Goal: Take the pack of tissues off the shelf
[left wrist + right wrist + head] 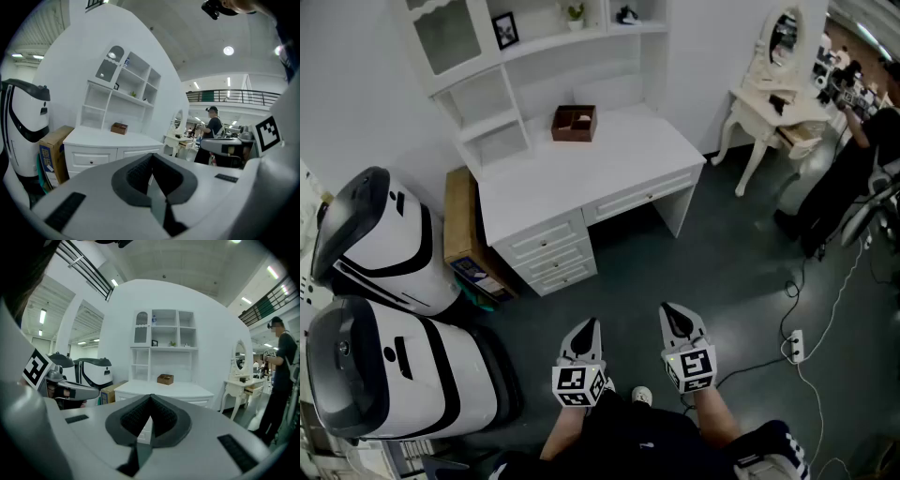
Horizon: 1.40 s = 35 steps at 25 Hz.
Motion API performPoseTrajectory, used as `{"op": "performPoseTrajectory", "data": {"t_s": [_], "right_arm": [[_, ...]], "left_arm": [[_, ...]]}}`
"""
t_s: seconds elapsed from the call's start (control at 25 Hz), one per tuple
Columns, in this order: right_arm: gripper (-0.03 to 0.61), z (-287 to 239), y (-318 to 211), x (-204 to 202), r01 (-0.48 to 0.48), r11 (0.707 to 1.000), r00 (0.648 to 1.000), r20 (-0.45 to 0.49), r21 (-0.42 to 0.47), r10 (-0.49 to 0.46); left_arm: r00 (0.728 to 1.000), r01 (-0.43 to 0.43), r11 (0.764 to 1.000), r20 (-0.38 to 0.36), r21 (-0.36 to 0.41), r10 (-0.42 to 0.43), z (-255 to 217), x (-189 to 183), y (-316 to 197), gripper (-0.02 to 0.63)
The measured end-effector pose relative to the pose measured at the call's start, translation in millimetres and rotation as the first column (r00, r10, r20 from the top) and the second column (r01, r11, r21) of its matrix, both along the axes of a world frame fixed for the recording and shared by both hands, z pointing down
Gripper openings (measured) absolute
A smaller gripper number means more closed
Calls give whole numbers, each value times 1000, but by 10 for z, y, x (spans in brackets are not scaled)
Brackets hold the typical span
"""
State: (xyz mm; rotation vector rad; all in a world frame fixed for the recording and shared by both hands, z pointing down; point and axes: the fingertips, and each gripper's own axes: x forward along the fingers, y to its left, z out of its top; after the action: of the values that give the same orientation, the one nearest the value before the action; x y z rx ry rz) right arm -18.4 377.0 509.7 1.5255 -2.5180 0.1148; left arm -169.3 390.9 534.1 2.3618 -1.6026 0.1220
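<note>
Your left gripper [588, 325] and right gripper [669, 310] (both pressed shut, empty) sit well short of the shelf [546, 44] and its pale pack [609, 91], possibly tissues.

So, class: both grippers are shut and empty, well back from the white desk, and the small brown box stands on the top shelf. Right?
One slip: the small brown box stands on the top of the white desk, below the shelves, as the head view shows. The left gripper and right gripper are indeed shut, empty and well back.
</note>
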Motion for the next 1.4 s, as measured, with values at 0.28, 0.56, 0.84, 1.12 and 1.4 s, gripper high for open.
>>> {"op": "performPoseTrajectory", "data": {"t_s": [0.28, 0.56, 0.84, 1.12, 1.4], "right_arm": [[8, 11, 147, 83, 9, 1000, 1000, -24, 13, -9], [11, 17, 182, 55, -28, 1000, 1000, 3, 7, 28], [155, -15, 121, 37, -46, 999, 998, 36, 25, 45], [307, 25, 49, -67, -49, 999, 997, 56, 13, 48], [357, 77, -10, -143, -118, 993, 991, 65, 20, 117]], "left_arm": [[1000, -14, 999, 4, 29, 14, -51, 144, 142, 3], [999, -38, 999, -5, 26, 38, -28, 109, 180, 4], [995, -85, 996, -51, 26, 87, -11, 72, 77, 101], [989, -137, 990, -51, 18, 138, 28, 0, -60, 297], [979, -204, 978, -21, 50, 205, 39, -69, -202, 336]]}}
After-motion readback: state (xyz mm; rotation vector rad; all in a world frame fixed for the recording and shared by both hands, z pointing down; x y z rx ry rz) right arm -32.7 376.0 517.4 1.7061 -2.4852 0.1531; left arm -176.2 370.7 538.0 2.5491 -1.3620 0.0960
